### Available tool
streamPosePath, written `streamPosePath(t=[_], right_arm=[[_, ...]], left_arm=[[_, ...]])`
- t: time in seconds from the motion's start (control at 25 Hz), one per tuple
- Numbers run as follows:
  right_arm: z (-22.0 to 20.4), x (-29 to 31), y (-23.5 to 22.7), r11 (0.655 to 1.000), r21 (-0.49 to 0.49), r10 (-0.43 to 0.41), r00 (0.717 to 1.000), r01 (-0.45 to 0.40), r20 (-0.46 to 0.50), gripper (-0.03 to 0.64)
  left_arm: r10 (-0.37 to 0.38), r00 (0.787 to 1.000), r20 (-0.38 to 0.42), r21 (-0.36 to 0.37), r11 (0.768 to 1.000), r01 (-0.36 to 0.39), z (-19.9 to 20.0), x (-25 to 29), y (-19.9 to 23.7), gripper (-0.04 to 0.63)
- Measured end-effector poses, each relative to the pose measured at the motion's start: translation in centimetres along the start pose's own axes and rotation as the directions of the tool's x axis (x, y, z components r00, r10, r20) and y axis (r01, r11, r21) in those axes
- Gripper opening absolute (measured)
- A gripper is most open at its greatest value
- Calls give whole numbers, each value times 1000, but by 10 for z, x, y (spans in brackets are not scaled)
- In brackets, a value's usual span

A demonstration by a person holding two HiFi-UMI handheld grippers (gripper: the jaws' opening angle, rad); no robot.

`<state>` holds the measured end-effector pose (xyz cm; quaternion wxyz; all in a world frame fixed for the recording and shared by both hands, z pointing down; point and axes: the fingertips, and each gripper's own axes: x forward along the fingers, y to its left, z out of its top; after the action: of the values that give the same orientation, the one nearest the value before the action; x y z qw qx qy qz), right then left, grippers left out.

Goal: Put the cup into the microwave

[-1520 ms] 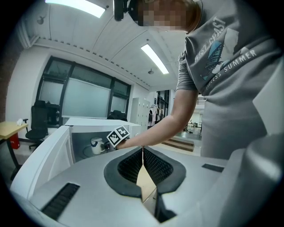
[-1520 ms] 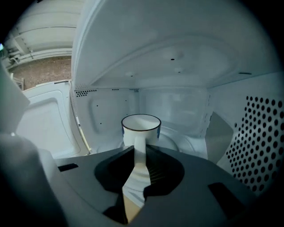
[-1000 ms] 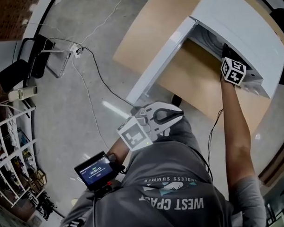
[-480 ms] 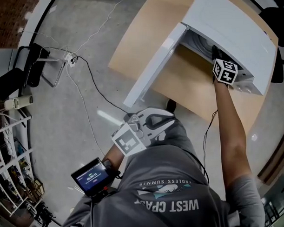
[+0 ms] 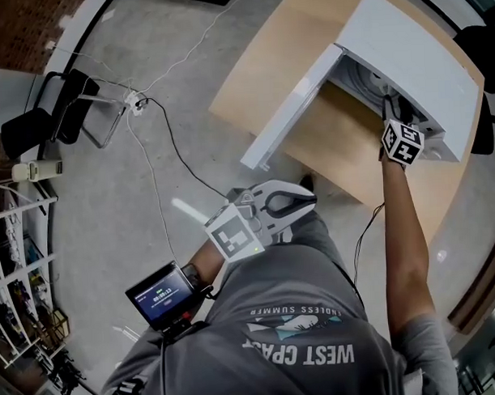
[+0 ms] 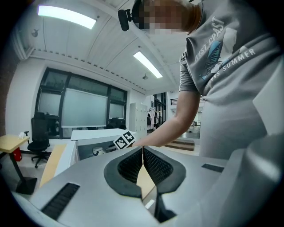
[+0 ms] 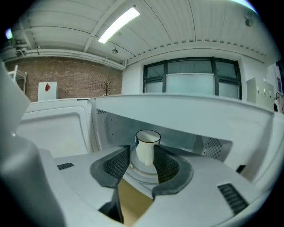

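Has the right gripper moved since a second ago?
Yes. The right gripper has drawn back slightly from the microwave opening, toward the person. Its jaws have just been opening, with the cup between them.

We wear a grey, short-sleeved T-shirt (image 5: 309, 328) with white lettering and a teal emblem. Our left gripper (image 6: 142, 153) and right gripper (image 7: 142, 150) have pale grey shells and black meshed pads (image 7: 116, 163). Each carries a white cube (image 5: 235, 236) with black square markers. A small black screen (image 5: 162, 294) glows blue.
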<state>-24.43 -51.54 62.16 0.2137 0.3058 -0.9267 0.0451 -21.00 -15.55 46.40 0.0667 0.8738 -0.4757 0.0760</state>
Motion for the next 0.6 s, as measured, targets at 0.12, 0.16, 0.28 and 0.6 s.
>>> streamPosePath(t=[0.12,0.16,0.28,0.6], right_arm=[[23,-38,6,1000,9,-7,1000,6,30,153],[20,-50,11,1000,14,-3,999,2,42,153],[6,-90,31,999,31,19,997,-21,75,70],[-4,-192,80,989,95,98,980,-115,171,20]], left_arm=[[-2,1000,16,24,1000,1,23,-15,-5,23],[-2,1000,23,37,999,1,19,-19,-8,23],[-6,999,39,75,997,3,8,-34,-25,23],[-32,997,64,148,989,22,-13,-56,-50,23]])
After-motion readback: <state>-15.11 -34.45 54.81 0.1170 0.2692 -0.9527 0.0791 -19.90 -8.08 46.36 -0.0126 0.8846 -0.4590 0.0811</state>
